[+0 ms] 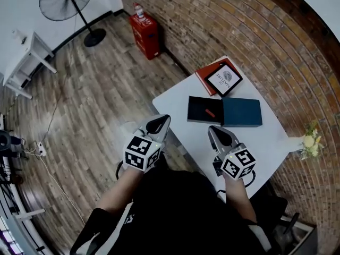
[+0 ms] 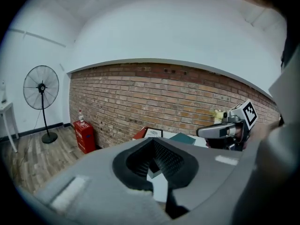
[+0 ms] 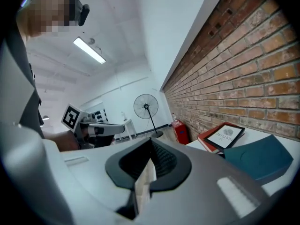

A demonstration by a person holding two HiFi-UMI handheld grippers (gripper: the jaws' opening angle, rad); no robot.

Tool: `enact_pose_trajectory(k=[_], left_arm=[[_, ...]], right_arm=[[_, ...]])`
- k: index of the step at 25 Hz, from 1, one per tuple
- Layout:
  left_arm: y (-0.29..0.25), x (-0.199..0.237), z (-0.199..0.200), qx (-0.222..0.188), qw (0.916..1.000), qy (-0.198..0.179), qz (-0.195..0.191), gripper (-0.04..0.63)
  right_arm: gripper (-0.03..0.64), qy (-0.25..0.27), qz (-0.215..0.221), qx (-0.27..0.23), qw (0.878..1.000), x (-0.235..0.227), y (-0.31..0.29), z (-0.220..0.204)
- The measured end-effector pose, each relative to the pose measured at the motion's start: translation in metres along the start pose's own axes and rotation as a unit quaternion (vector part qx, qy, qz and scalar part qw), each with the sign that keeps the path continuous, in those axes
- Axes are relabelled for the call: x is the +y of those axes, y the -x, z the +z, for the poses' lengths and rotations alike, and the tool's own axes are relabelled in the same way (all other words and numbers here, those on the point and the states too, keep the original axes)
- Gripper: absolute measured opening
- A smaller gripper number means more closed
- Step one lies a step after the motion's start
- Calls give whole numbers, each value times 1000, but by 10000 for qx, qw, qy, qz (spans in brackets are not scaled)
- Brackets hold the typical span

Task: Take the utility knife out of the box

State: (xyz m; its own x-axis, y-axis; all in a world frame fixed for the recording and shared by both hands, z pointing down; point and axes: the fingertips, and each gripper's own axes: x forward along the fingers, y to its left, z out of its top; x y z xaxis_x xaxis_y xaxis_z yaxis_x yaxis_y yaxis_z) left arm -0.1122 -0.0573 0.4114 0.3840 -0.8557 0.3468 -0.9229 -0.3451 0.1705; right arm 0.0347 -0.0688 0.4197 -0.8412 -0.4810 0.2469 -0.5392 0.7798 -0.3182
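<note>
Left tool (image 1: pixel 159 122) and right tool (image 1: pixel 219 133) hover short of the open box (image 1: pixel 199 102); the utility knife (image 1: pixel 208 111) lies inside, ahead between them. Each gripper view shows its jaws pressed together, empty. Reaching seems in hand; next, one tool must spread over the knife.

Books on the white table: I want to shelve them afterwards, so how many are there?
2, stacked at the table's far corner: a red book underneath and a black-edged white book on top. Others could be hidden beneath.

It looked like a studio or lab room: brick wall (image 1: pixel 255 31), wood floor (image 1: pixel 90 100), pedestal fan (image 1: pixel 68 1), white table (image 1: pixel 180 132).
</note>
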Motion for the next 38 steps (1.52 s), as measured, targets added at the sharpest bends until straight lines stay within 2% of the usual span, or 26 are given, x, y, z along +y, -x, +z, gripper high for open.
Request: enact_pose_trajectory(k=[4, 6, 13, 17, 24, 32, 38], left_arm=[[1, 45, 9, -40, 9999, -21, -165, 8], [-6, 56, 10, -27, 9996, 62, -257, 8], [-56, 41, 18, 126, 9982, 123, -574, 8], [-84, 28, 26, 214, 9979, -48, -607, 8], [-123, 15, 10, 545, 9949, -29, -848, 8], [-166, 23, -1, 821, 9873, -211, -1345, 8], [-198, 38, -7, 976, 9808, -135, -1685, 8]], right_arm=[[2, 519, 60, 124, 9986, 43, -56, 7], [2, 661, -54, 201, 9976, 43, -62, 8], [2, 353, -593, 449, 9966, -26, -38, -1], [2, 326, -769, 549, 9950, -65, -23, -8], [2, 376, -1009, 874, 9903, -101, -15, -29], [25, 401, -1362, 1402, 9799, -135, -39, -43], [31, 613, -1431, 2143, 9643, -152, -74, -68]])
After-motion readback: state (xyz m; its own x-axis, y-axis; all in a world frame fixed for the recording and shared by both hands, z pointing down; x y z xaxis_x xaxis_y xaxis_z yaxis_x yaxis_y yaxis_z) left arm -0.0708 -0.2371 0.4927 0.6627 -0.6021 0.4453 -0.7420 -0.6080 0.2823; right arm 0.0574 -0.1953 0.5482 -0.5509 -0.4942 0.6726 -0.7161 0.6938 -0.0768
